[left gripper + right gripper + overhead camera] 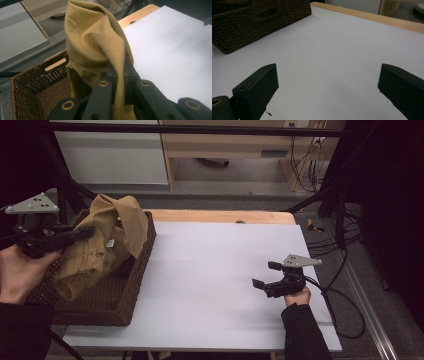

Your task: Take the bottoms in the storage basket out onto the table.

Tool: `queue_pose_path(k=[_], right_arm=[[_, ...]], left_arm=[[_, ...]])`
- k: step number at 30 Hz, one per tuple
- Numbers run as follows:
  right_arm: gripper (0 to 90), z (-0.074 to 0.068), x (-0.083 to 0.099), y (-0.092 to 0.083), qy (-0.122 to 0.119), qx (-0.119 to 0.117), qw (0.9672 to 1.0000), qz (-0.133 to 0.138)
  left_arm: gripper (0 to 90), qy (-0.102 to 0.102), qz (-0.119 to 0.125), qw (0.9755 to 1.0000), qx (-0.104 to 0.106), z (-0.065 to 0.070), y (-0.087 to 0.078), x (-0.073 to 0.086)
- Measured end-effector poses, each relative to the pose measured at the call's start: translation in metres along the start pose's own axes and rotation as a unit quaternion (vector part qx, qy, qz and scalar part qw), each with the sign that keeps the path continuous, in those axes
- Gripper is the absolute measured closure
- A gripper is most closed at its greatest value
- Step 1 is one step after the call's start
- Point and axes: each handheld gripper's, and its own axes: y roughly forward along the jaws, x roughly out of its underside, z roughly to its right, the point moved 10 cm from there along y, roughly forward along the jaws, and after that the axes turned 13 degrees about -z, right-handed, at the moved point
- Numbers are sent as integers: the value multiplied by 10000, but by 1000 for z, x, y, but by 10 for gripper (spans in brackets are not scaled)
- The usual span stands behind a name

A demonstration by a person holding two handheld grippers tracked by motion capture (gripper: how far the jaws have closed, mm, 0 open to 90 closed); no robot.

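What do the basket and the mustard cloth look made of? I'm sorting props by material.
Basket: dark brown woven wicker or rattan, judging by the visible plaited strands; matte. Mustard cloth: soft woven fabric, possibly cotton, with fine weave, limp folds and a matte finish.

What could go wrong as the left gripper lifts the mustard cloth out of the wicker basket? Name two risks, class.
1. The left gripper pinches only a narrow fold of the cloth, so it may slip free.
2. Much of the cloth hangs inside the basket; it could snag the weave and drag or tip the basket.
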Motion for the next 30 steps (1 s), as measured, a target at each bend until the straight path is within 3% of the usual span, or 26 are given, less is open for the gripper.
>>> queue_pose_path(k=[30], right_arm=[[37, 0, 0, 0, -6, 7, 10000, -14]], left_arm=[[871, 308, 69, 9994, 126, 26, -4, -26]])
